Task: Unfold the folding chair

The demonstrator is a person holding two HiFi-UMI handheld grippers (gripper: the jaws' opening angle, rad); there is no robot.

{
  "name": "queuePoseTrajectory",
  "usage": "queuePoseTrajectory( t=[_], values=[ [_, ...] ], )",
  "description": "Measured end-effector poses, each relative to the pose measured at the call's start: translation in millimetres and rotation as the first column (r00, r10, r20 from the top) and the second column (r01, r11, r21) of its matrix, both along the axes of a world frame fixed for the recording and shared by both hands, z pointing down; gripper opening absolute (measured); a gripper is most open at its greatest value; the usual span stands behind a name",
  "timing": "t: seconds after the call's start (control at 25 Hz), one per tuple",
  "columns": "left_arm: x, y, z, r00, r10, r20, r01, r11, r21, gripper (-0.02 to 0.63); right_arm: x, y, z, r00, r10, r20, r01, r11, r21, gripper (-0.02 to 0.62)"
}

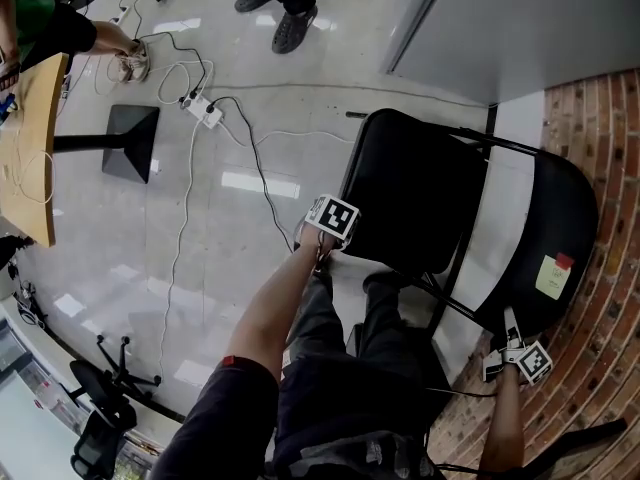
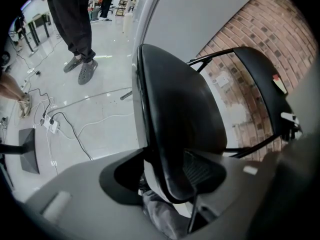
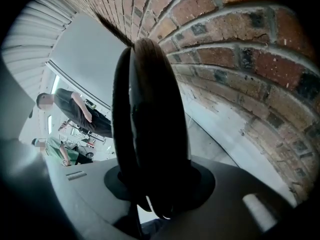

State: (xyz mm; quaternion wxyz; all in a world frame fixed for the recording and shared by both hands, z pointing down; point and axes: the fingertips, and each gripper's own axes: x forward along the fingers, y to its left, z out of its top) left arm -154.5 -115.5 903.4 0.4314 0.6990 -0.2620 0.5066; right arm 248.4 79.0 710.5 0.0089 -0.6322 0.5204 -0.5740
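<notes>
Two grippers, both clenched on parts of one chair.

- Left gripper (image 2: 170, 184): fingers (image 2: 199, 170) clamped on the near rim of the seat (image 2: 175, 109). The rim fills the slot between them, with the ribbed pad against its right face. In the head view this gripper sits at centre frame, its marker cube just left of the seat.
- Right gripper (image 3: 150, 189): fingers clamped on the edge of the backrest (image 1: 565, 208), which is seen edge-on and rises up the middle of the right gripper view. In the head view this gripper sits at lower right, below the backrest.
- Folding chair (image 1: 400, 148): black, in the right half of the head view. Seat and backrest stand apart and are joined by thin black tubes.
- Sticker (image 1: 553, 275): yellow with a red corner, on the lower part of the backrest.
- Wearer's legs (image 1: 350, 368): dark trousers, lower centre, just below the seat. A bare forearm runs up to each gripper.
- Brick wall (image 1: 610, 118): right edge of the frame, just beside the backrest.
- Grey panel (image 1: 540, 28): upper right, above the chair.
- Floor (image 1: 220, 268): pale and glossy, left and centre.
- Cables (image 1: 255, 158): white and black, trailing across the floor from upper left toward centre.
- Power strip (image 1: 203, 111): white, upper left, joined to the cables.
- Stand base (image 1: 132, 140): flat and black, left of the power strip.
- Counter (image 1: 30, 158): wooden, at the left edge.
- Bystander's shoes (image 1: 290, 28): dark, top centre.
- Office chair (image 1: 100, 428): dark, lower left corner.
</notes>
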Motion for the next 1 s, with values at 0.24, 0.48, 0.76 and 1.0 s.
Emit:
queuePoseTrajectory(
  t=[0.24, 0.48, 0.76, 1.0],
  values=[
    [-6, -3, 5, 1.0, -0.004, 0.014, 0.004, 1.0, 0.002, 0.238, -9, -5, -3, 1.0, -0.014, -0.005, 0.014, 1.0, 0.005, 0.127],
    [-13, -2, 11, 1.0, -0.013, -0.003, 0.013, 1.0, -0.013, 0.235, -26, -7, -7, 1.0, -0.01, -0.014, 0.01, 1.0, 0.012, 0.127],
    [-54, -13, 22, 0.998, -0.032, 0.057, 0.031, 0.999, 0.016, 0.229, -56, -16, -5, 0.997, -0.021, -0.073, 0.017, 0.998, -0.052, 0.127],
    [-51, -9, 38, 0.998, -0.041, 0.046, 0.043, 0.998, -0.039, 0.222, -71, -20, -7, 0.996, -0.021, -0.088, 0.016, 0.998, -0.053, 0.125]
  ],
)
